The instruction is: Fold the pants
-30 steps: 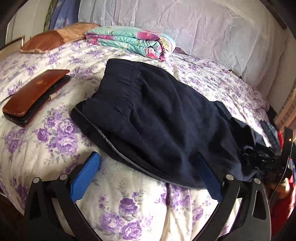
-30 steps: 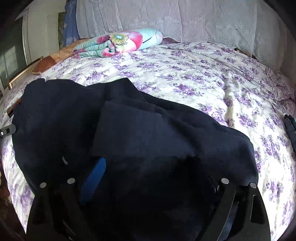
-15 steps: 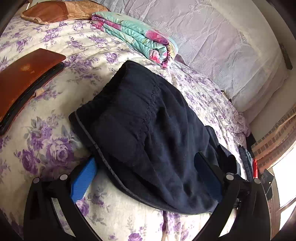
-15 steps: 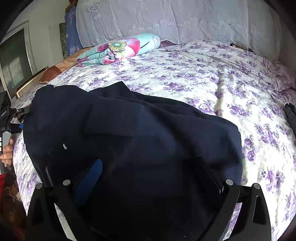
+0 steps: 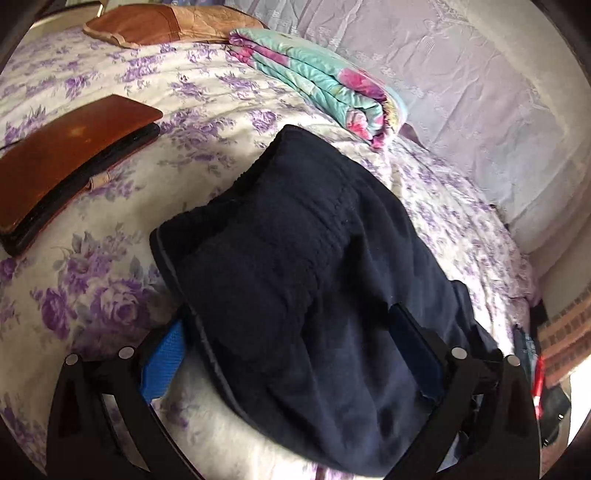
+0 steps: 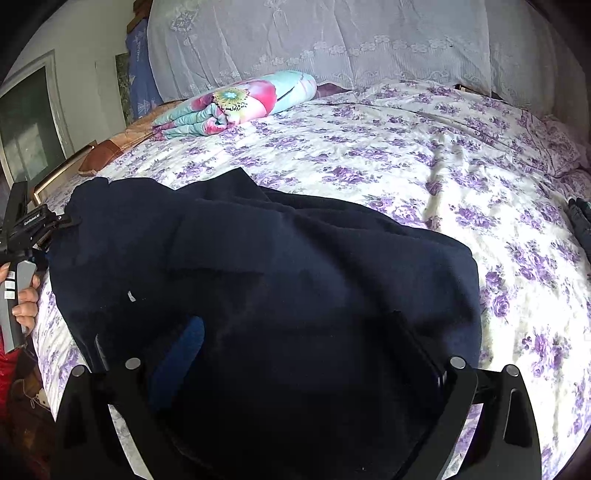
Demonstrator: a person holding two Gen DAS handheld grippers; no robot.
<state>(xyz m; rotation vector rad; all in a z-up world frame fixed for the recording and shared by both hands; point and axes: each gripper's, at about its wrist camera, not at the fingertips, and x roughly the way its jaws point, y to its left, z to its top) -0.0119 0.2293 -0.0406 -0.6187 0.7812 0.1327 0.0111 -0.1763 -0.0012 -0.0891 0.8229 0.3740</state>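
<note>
Dark navy pants (image 5: 295, 266) lie partly folded on a purple-flowered bed sheet (image 5: 92, 280). Their elastic waistband end points toward the far pillows. My left gripper (image 5: 291, 354) is open, its blue pads (image 5: 164, 363) on either side of the near edge of the pants. The pants also fill the right wrist view (image 6: 277, 288). My right gripper (image 6: 295, 354) is open over the other end of the pants, the fabric lying between its fingers. The left gripper's body and the hand holding it show at that view's left edge (image 6: 22, 251).
A folded floral blanket (image 5: 325, 88) lies beyond the pants near a white lace pillow (image 5: 480, 110). A brown case (image 5: 62, 166) lies on the sheet at left, a tan cushion (image 5: 159, 26) behind it. Dark clothing (image 6: 580, 225) sits at the bed's right edge.
Both grippers have moved forward over the pants, so the fabric now sits further between their fingers. The left wrist view has tilted and closed in on the waistband end.
</note>
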